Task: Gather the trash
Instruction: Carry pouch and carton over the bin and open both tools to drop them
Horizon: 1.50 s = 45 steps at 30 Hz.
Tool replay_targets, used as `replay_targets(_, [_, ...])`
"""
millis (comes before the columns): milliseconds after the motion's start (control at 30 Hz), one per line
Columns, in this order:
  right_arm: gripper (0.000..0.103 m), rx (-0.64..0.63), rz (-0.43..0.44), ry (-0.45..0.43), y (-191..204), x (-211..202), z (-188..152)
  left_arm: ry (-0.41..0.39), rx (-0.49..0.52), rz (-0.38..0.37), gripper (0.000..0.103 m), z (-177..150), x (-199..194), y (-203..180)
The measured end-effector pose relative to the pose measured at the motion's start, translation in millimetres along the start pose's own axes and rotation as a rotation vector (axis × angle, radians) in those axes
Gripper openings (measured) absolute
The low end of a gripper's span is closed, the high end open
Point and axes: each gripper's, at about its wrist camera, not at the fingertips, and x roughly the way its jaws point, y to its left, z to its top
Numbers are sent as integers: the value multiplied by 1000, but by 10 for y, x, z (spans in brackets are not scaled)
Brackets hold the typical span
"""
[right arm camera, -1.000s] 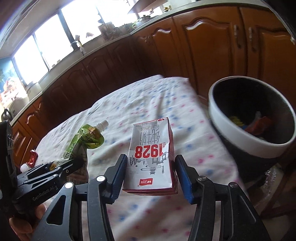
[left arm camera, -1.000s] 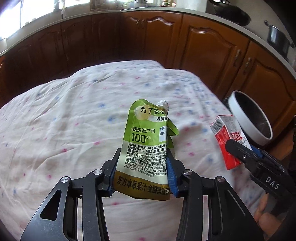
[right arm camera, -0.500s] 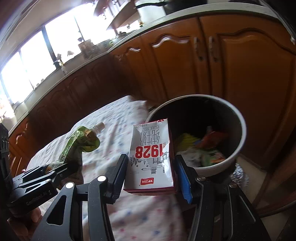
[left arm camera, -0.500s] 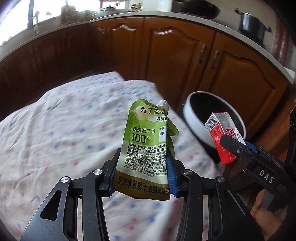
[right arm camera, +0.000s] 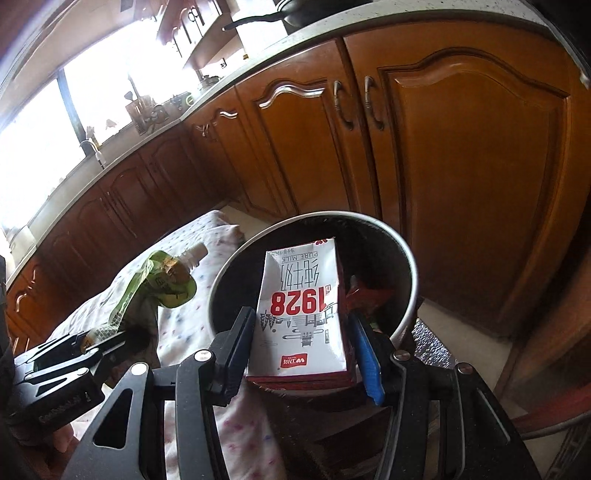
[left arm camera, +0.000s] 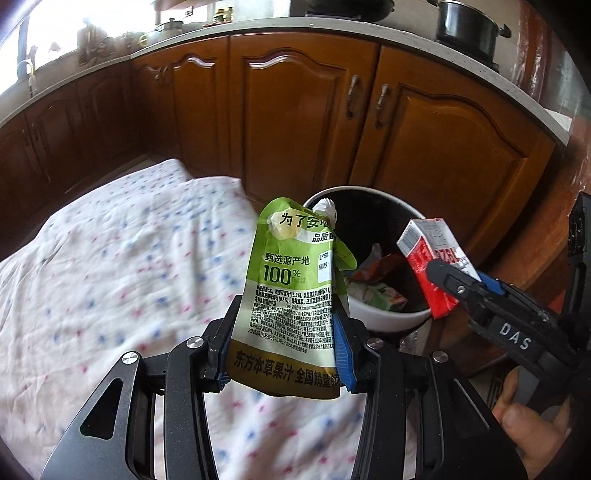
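My left gripper [left arm camera: 282,363] is shut on a green juice pouch [left arm camera: 295,299] with a white spout, held upright near the table's corner. My right gripper [right arm camera: 301,345] is shut on a white and red milk carton [right arm camera: 303,314], which hangs over the mouth of the white-rimmed black bin [right arm camera: 406,266]. In the left wrist view the carton [left arm camera: 430,266] and the right gripper [left arm camera: 476,291] are at the right, above the bin [left arm camera: 384,317]. The right wrist view shows the pouch [right arm camera: 162,284] and left gripper [right arm camera: 99,341] at the left, short of the bin. Wrappers lie inside the bin.
The table wears a white cloth with pink and blue dots [left arm camera: 122,266]. Brown wooden cabinets [left arm camera: 314,110] stand close behind the bin. A black pot [left arm camera: 467,26] sits on the counter. A hand [left arm camera: 524,424] holds the right gripper.
Both grippers have swung right, off the table toward the bin, each holding its item. The bin has come from the frame's edge to directly beneath the carton and beside the pouch.
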Motion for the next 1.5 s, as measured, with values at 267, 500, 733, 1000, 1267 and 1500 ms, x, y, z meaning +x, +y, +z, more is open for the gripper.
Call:
replay_targets(267, [53, 14, -5, 13, -178, 96, 126, 18, 41, -27, 42, 272, 225, -277])
replay_targets(500, [53, 18, -8, 36, -292, 174, 175, 58, 73, -26, 42, 354, 457, -435])
replay_targets(733, [53, 11, -3, 63, -332, 266, 183, 91, 87, -23, 42, 375, 606, -513])
replay_targets(1000, [53, 6, 0, 83, -350, 334, 188, 96, 99, -17, 42, 359, 644, -569])
replay_targets(1267, [53, 4, -2, 89, -332, 355, 208, 101, 104, -11, 42, 359, 679, -603])
replay_targets(1500, [53, 5, -4, 91, -340, 362, 210, 109, 106, -9, 42, 362, 724, -645])
